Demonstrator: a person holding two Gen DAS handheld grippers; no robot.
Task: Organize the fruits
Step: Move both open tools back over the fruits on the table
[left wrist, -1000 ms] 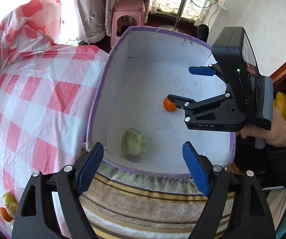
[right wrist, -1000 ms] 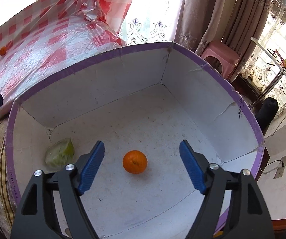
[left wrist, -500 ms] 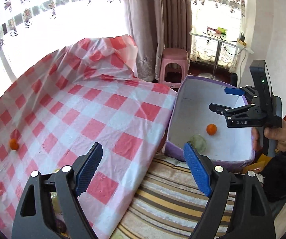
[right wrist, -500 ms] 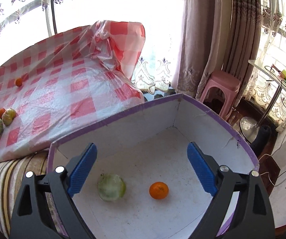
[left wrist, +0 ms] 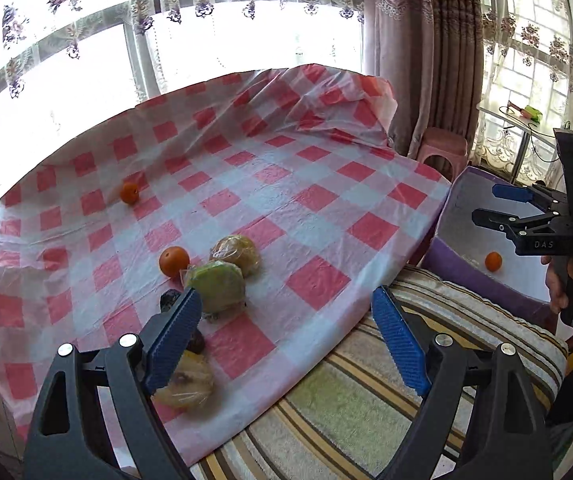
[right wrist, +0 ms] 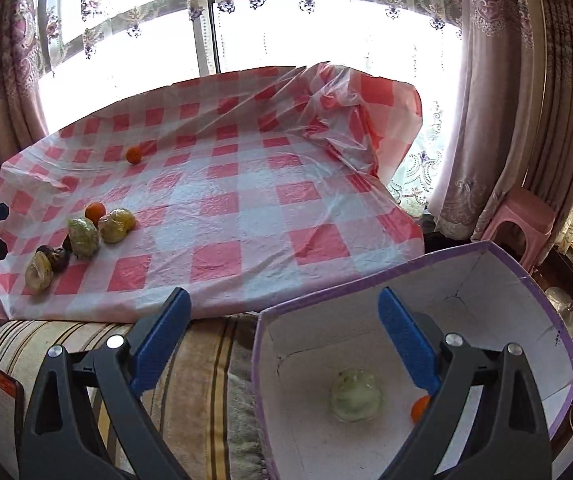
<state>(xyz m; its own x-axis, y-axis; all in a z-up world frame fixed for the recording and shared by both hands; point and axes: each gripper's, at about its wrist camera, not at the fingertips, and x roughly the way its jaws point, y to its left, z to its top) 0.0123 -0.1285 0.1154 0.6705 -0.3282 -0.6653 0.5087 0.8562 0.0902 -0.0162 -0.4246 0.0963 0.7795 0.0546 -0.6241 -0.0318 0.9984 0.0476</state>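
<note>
Hovering above the near edge of the bench [left wrist: 318, 208], the left gripper [left wrist: 282, 344] has its jaws wide apart and empty, aimed toward the cluster of fruit lying near the bench's near left corner. That cluster holds a green wrapped fruit [left wrist: 216, 286], a yellowish wrapped fruit [left wrist: 235, 254] touching it from behind, an orange [left wrist: 174, 261] just beside them, some dark fruit [left wrist: 169, 300] largely hidden by the left jaw, and another pale wrapped fruit [left wrist: 184, 386] closest to the edge. A second orange [left wrist: 129, 193] sits well apart, toward the far left edge of the checked plastic cloth [right wrist: 246, 200].

The right gripper [right wrist: 284, 344] hangs over the purple-rimmed cardboard box [right wrist: 498, 276], which stands on a striped cushion [right wrist: 202, 364] just beside the bench's near right corner. Its jaws are also apart, holding nothing. Inside the box lie a pale green wrapped fruit [right wrist: 356, 398] and a small orange [right wrist: 420, 407], partly hidden behind the right jaw.

The box seems placed off the bench edge so fruit can be carried a short way and dropped in. Two pieces are in and several remain on the cloth, so the sorting looks early. The left gripper appears best placed for the next pick, probably the green wrapped fruit; its slippery film could let it slide.
</note>
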